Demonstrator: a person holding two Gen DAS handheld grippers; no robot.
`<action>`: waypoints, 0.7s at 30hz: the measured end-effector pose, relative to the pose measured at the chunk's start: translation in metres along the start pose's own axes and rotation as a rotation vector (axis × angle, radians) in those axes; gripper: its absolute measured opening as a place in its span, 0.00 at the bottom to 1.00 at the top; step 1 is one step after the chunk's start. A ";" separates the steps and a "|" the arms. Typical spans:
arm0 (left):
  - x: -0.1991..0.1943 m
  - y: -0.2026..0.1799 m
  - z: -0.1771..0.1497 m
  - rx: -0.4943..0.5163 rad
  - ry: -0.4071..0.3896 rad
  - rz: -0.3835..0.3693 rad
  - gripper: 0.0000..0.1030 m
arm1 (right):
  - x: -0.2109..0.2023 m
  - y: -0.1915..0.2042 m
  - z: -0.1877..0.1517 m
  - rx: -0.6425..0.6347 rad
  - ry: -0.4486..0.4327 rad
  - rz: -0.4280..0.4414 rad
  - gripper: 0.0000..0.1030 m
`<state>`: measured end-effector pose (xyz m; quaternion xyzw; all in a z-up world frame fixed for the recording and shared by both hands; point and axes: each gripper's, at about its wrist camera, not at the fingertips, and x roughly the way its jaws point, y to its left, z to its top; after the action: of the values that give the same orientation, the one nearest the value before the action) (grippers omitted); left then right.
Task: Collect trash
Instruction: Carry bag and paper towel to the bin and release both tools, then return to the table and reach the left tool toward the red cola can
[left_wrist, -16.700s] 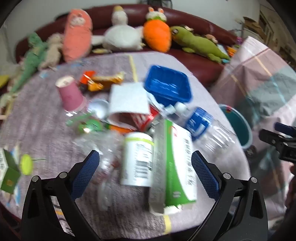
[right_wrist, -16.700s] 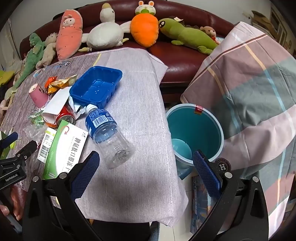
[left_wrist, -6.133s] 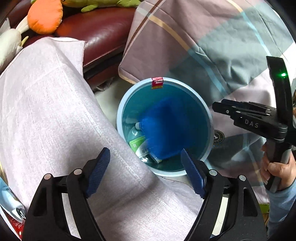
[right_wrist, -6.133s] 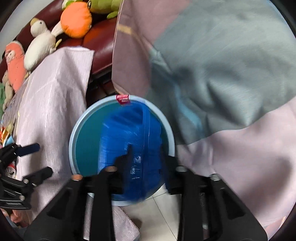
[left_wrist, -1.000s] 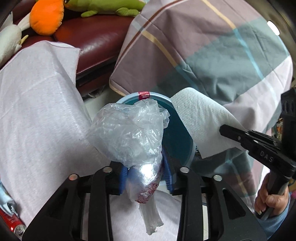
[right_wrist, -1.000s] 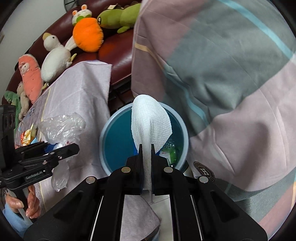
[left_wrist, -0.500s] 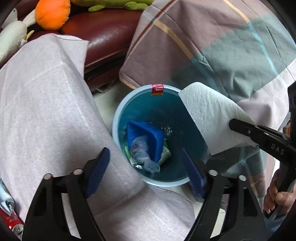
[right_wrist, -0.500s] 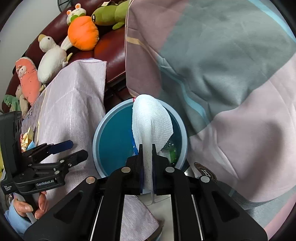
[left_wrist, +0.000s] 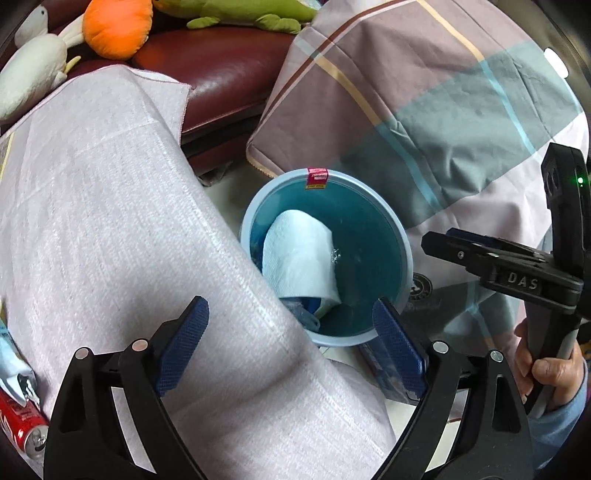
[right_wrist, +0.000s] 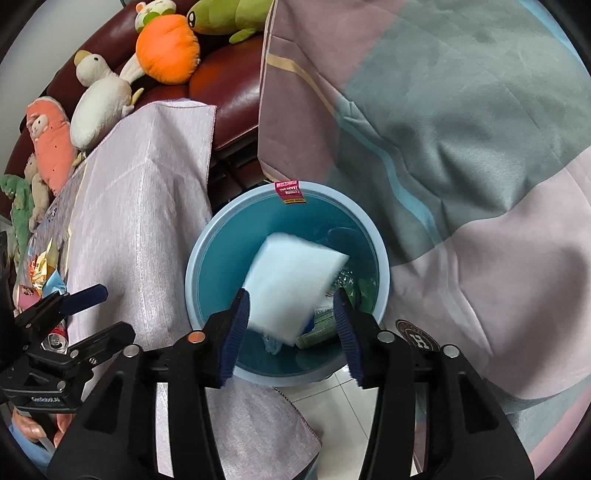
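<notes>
With the white paper towel (right_wrist: 291, 280) already dropping free into the round blue plastic bin (right_wrist: 207, 251) beside the desk (left_wrist: 110, 221), keep the right claw (right_wrist: 291, 325), jaws just parted, over the rim until it settles; the left claw (left_wrist: 291, 332) hangs spread and empty.

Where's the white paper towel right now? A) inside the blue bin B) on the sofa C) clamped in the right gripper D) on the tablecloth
A: the white paper towel lies inside the blue bin, and the right gripper above it has open jaws with nothing clamped.
</notes>
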<state>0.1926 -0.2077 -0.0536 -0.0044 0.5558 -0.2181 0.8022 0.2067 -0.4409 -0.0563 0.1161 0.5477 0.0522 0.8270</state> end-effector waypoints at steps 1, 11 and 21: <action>-0.001 0.001 -0.001 -0.003 -0.001 0.000 0.88 | -0.001 0.001 0.000 0.001 0.001 -0.001 0.60; -0.033 0.025 -0.020 -0.062 -0.041 -0.006 0.89 | -0.013 0.025 -0.005 -0.021 0.017 -0.034 0.76; -0.077 0.056 -0.046 -0.110 -0.110 0.011 0.92 | -0.035 0.077 -0.009 -0.103 -0.003 -0.033 0.77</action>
<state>0.1492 -0.1188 -0.0170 -0.0575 0.5220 -0.1823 0.8312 0.1876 -0.3729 -0.0096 0.0644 0.5448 0.0663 0.8335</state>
